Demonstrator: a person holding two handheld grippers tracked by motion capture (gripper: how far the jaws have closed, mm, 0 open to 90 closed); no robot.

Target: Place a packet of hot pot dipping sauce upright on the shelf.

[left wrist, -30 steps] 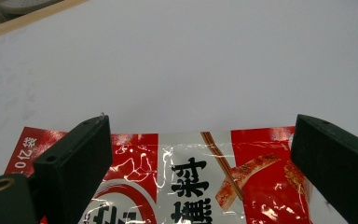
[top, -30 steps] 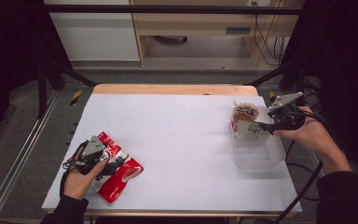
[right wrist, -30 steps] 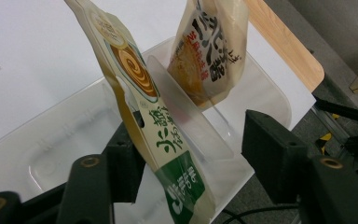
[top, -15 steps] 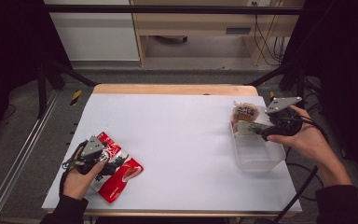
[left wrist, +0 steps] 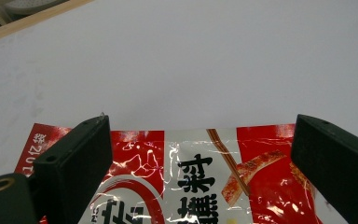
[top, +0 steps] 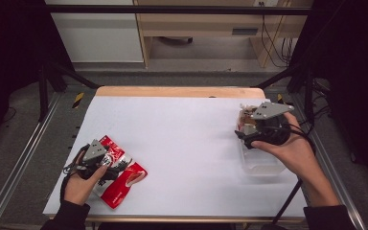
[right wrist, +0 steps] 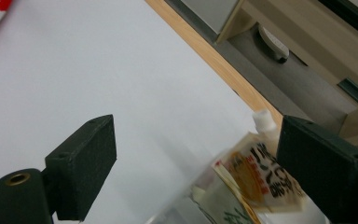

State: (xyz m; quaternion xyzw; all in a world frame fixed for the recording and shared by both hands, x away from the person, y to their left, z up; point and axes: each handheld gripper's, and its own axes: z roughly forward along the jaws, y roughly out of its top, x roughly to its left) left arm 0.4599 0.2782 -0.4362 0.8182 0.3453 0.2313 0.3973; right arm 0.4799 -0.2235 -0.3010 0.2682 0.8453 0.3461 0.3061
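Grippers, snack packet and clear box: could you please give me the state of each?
Left gripper: open, over the packet.
Right gripper: jaws just opened, nothing between them.
Red snack packet: flat on the table.
Clear box: lidless, pouches inside.

My left gripper (left wrist: 196, 158) is hovering over a red and white snack packet (left wrist: 191, 182), my two black jaws standing wide apart on either side of its printed face, pressing on nothing; the packet is lying flat on the white table (left wrist: 191, 60); a wooden edge (left wrist: 28, 21) is showing beyond.
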